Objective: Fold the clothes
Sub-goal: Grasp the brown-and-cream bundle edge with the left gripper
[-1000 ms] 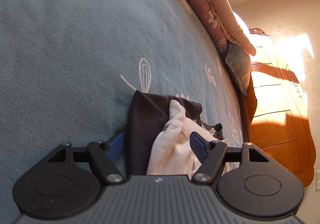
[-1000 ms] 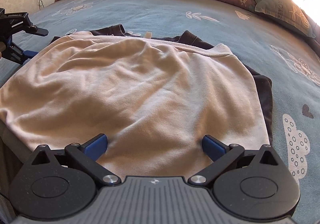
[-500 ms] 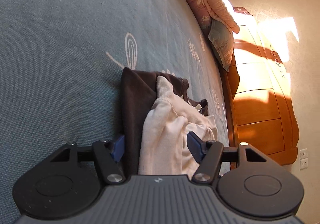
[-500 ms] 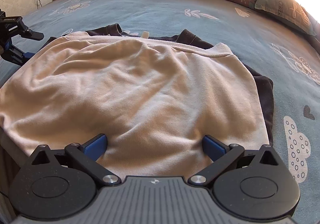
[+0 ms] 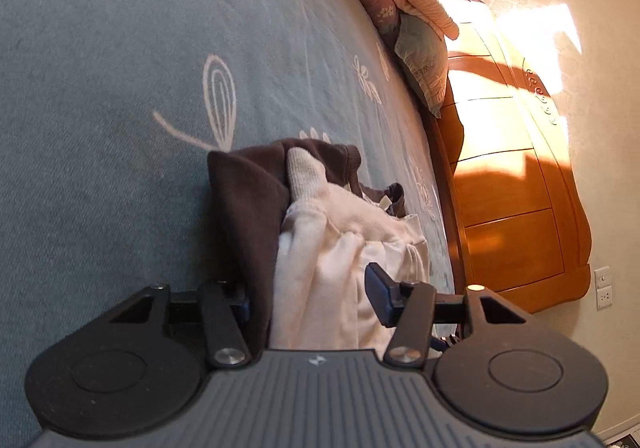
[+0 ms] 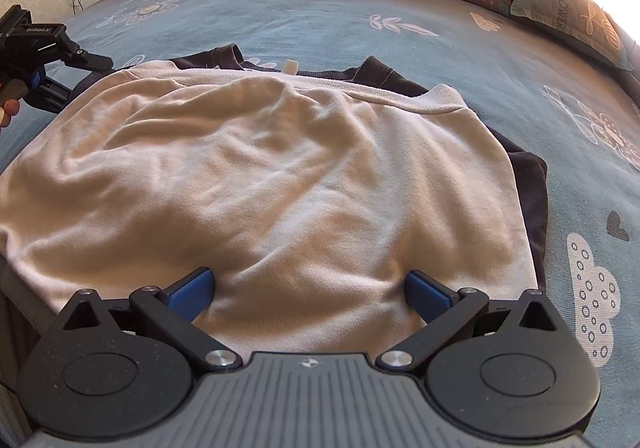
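As before, left hand-held gripper narrower around garments.

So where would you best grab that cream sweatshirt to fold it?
Probably at its near hem, coming in low from the bed's edge. The cream sweatshirt lies flat over a dark garment, and that edge sits between the open right hand-held gripper. The left hand-held gripper is closing on its side edge.

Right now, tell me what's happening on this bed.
A person with a claw in each hand is folding a cream sweatshirt lying on a dark garment on the blue bedspread. The left claw is closing around the clothes' edge. The right claw stands open over the near hem.
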### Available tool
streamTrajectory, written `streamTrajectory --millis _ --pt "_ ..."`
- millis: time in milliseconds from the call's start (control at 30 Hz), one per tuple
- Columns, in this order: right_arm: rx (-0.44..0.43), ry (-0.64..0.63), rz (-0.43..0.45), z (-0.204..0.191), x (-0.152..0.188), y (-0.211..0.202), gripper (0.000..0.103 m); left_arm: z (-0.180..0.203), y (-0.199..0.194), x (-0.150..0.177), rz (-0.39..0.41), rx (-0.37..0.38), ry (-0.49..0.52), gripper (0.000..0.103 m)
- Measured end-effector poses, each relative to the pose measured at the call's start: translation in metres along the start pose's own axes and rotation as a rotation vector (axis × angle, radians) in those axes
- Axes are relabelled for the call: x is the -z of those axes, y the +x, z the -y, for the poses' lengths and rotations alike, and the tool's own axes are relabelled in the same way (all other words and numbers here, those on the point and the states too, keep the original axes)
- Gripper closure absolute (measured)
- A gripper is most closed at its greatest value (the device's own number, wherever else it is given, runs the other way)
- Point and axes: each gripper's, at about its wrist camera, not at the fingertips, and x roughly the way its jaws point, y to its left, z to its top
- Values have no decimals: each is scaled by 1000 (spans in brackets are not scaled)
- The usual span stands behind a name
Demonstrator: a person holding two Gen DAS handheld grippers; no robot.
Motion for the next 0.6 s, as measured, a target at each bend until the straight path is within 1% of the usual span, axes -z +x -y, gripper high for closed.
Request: streamTrajectory --millis 33,67,100,133,167,233,300,533,600 --pt "-2 -1 2 0 0 0 0 -2 -1 3 -8 -1 -5 65" --pt "-3 -2 3 1 1 0 0 -5 -1 1 -14 -4 -25 71" --pt "-4 -2 4 1 1 0 0 -9 1 -3 -21 -8 -50 75" --pt "-3 0 5 1 1 0 0 -12 4 -10 -33 -12 -69 81" --pt "0 1 7 1 1 0 0 -14 8 -18 -41 -15 -73 85" --pt "6 -1 7 -1 1 0 0 -10 19 -31 -59 -22 -53 86" --pt "8 -3 8 -2 2 -1 0 -5 21 -33 -73 -41 -20 86" --pt "19 -2 3 -6 0 -3 0 1 17 -24 -34 -93 -10 86" --pt "1 2 23 -11 -5 -10 0 7 18 -24 -34 -120 10 87"
